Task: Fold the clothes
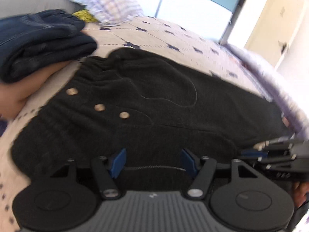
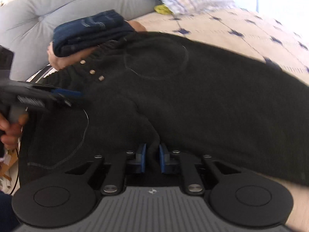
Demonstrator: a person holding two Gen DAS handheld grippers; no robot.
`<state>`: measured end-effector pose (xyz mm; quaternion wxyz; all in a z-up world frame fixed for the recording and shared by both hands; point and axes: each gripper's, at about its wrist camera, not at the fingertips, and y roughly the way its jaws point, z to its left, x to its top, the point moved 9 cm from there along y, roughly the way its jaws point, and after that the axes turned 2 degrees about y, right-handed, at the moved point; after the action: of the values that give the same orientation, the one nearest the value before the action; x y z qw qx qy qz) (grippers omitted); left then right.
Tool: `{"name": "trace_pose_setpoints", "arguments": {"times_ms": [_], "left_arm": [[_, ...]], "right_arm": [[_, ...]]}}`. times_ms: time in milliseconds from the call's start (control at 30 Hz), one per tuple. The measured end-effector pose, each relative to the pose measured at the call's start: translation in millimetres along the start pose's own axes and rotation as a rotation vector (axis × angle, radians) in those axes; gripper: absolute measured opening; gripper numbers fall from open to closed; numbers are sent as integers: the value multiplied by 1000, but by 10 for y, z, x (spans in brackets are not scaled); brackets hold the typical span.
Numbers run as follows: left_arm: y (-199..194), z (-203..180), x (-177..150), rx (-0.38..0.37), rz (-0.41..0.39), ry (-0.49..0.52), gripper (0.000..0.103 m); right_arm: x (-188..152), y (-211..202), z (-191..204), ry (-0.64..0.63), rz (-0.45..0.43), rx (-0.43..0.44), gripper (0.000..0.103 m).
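Black trousers [image 1: 154, 100] with three pale buttons [image 1: 99, 107] lie spread across the quilted bed. My left gripper [image 1: 154, 161] stands open at the garment's near edge, its blue pads [image 1: 118, 161] wide apart over the cloth. In the right wrist view my right gripper [image 2: 153, 157] is shut on a raised ridge of the black trousers [image 2: 212, 100], the pads nearly meeting. The left gripper [image 2: 63, 94] shows at the left of that view, over the waist end. The right gripper [image 1: 270, 152] appears at the right edge of the left wrist view.
A folded stack of dark blue jeans [image 1: 38, 44] rests beyond the waistband on a tan shape [image 1: 19, 92]. A checked pillow [image 1: 104, 0] and something yellow [image 1: 85, 15] lie by the grey padded headboard [image 2: 38, 15]. The bed's edge [image 1: 270, 73] runs along the right.
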<state>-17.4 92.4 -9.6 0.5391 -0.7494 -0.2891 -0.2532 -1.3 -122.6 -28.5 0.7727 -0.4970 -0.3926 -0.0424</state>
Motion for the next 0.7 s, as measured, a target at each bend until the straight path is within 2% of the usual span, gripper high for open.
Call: {"name": "trace_pose_setpoints", "arguments": {"times_ms": [133, 267, 333, 400, 433, 500, 567, 633, 667, 700], "left_arm": [[-383, 357, -37, 90, -78, -72, 66], [-642, 613, -84, 79, -108, -192, 63], [-768, 708, -82, 147, -137, -208, 75], [-851, 778, -74, 182, -167, -208, 80], [-824, 814, -78, 173, -156, -223, 84], [-676, 879, -108, 126, -101, -292, 84], [-511, 926, -122, 95, -71, -335, 84], [-351, 969, -113, 96, -70, -357, 84], [-285, 992, -95, 99, -83, -368, 81], [-243, 1017, -73, 117, -100, -374, 73]], "right_arm": [[-122, -12, -141, 54, 3, -14, 5], [-135, -4, -157, 59, -25, -25, 5], [-142, -1, -165, 62, -39, -30, 6], [-148, 2, -174, 65, -53, -35, 6], [-152, 4, -178, 67, -60, -38, 7], [-162, -33, -171, 78, -85, -42, 9], [-188, -165, -177, 104, -126, -52, 16], [-215, -299, -184, 129, -167, -63, 26], [-228, -367, -187, 142, -188, -68, 29], [-245, -433, -202, 156, -206, -74, 32]]}}
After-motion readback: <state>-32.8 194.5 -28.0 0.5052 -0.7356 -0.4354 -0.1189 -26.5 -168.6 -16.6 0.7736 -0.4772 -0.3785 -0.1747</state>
